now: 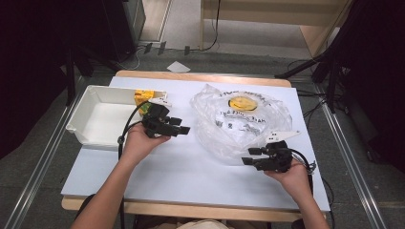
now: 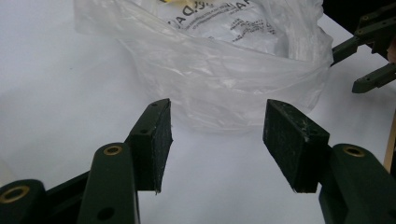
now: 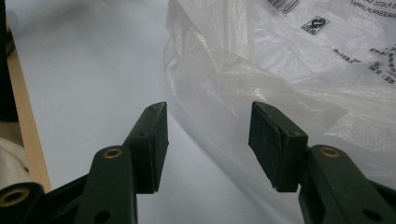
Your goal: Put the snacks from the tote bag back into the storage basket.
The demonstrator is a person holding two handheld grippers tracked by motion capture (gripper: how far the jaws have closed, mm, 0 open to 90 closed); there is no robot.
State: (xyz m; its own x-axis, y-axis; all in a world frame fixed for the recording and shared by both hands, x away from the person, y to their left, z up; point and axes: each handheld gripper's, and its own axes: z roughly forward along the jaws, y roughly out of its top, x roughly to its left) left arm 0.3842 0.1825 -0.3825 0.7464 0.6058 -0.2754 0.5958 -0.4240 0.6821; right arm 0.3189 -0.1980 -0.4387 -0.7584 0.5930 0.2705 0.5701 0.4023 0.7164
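A clear plastic bag (image 1: 239, 119) with black print and a yellow smiley lies crumpled on the white table top (image 1: 191, 176). My left gripper (image 1: 184, 126) is open just left of the bag, jaws pointing at it; the bag's edge (image 2: 224, 88) lies beyond the empty jaws (image 2: 217, 135). My right gripper (image 1: 248, 156) is open at the bag's near right corner, and the bag's folded edge (image 3: 219, 88) sits just past its empty jaws (image 3: 208, 140). The right gripper (image 2: 369, 60) also appears far off in the left gripper view.
A white rectangular bin (image 1: 102, 117) stands at the table's left, with a yellow package (image 1: 143, 97) at its far right corner. A wooden table rim (image 1: 200, 76) runs along the back. Dark stands and cables surround the table on the floor.
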